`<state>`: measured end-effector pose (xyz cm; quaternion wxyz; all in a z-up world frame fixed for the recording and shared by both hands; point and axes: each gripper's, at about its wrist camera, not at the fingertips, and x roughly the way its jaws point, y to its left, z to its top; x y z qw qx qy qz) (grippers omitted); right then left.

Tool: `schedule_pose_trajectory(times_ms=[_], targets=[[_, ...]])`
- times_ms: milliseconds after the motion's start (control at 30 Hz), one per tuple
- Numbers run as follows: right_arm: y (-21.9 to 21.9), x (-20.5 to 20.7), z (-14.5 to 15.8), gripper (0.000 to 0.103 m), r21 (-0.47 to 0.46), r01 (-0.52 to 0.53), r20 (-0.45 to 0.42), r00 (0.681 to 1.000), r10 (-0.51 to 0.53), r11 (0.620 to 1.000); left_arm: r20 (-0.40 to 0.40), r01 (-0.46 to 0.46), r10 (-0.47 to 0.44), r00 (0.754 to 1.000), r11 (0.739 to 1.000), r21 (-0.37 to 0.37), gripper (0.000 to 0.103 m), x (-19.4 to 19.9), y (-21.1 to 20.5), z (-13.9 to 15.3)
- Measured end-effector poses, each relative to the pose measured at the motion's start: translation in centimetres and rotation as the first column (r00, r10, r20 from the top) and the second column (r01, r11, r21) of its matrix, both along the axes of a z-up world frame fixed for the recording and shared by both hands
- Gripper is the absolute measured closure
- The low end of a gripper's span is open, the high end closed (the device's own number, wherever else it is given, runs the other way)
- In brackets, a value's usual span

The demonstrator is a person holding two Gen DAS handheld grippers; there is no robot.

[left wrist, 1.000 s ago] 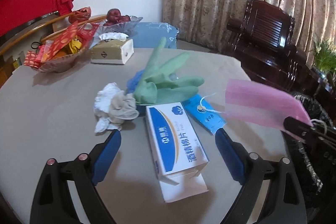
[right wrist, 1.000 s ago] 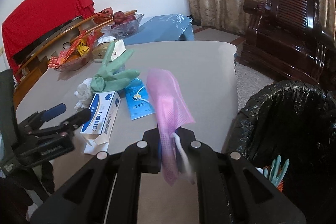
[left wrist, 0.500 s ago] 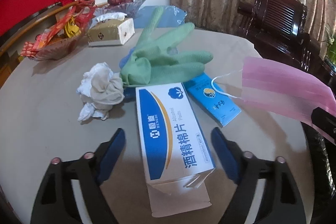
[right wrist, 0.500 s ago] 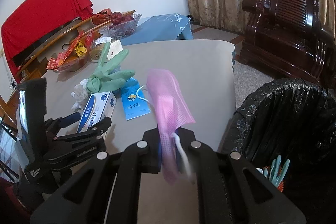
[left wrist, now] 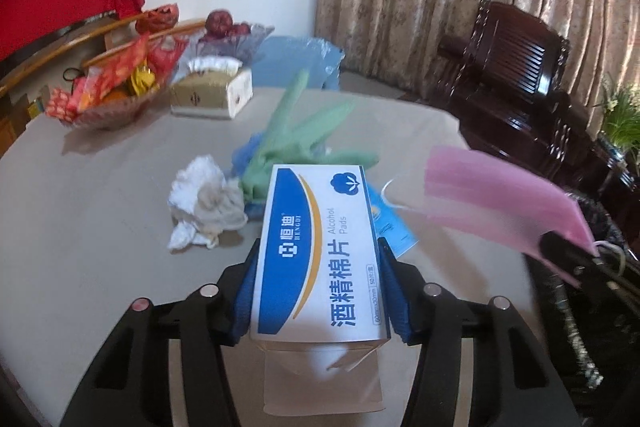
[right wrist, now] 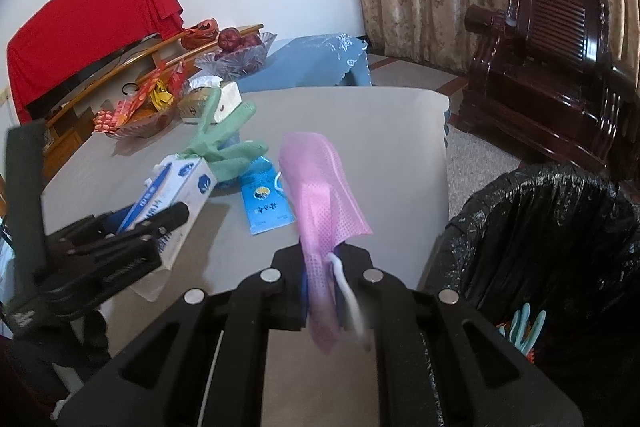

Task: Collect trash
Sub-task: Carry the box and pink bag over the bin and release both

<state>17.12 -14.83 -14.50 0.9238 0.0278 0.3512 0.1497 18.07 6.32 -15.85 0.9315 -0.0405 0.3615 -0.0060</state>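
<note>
My left gripper [left wrist: 318, 287] is shut on the blue-and-white alcohol pads box [left wrist: 316, 251] and holds it tilted just above the table; it also shows in the right wrist view [right wrist: 176, 195]. My right gripper [right wrist: 322, 263] is shut on a pink face mask [right wrist: 320, 195], held over the table's near edge beside the black-lined trash bin [right wrist: 552, 239]. The mask also shows in the left wrist view [left wrist: 496, 199]. On the table lie green rubber gloves [left wrist: 308, 135], a crumpled white tissue [left wrist: 204, 203] and a blue packet [right wrist: 266, 203].
A tissue box [left wrist: 212, 93], a basket of red snack packets [left wrist: 108, 95] and a glass fruit bowl [left wrist: 228, 35] stand at the table's far side. A dark wooden armchair [right wrist: 552, 75] stands right of the table. The bin holds a teal glove [right wrist: 524, 327].
My left gripper moved forward around the alcohol pads box, closed on it and lifted its front. My right gripper has kept its hold on the pink mask and has hardly moved.
</note>
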Motion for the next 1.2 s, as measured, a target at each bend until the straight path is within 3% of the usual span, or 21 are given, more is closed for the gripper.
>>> schedule_pose_trajectory(times_ms=[267,833,1200], targets=[[-1.2,-1.9,2.3,0.094,0.007,0.000,0.045,0.999,-0.001,1.000,0.047,0.040,-0.039,0.998,0.999,-0.009,0.049,-1.3,-1.0,3.3],[-5.9,-6.2,5.4,0.094,0.030,0.073,0.115,0.990,-0.076,0.997,0.123,0.162,-0.162,0.979,0.987,0.009,0.049,-4.0,-6.1,6.7],[-13.0,-9.1,6.2,0.094,0.046,0.224,0.145,0.963,-0.228,0.974,0.141,0.288,-0.288,0.947,0.957,0.018,0.049,-4.5,-11.6,7.5]])
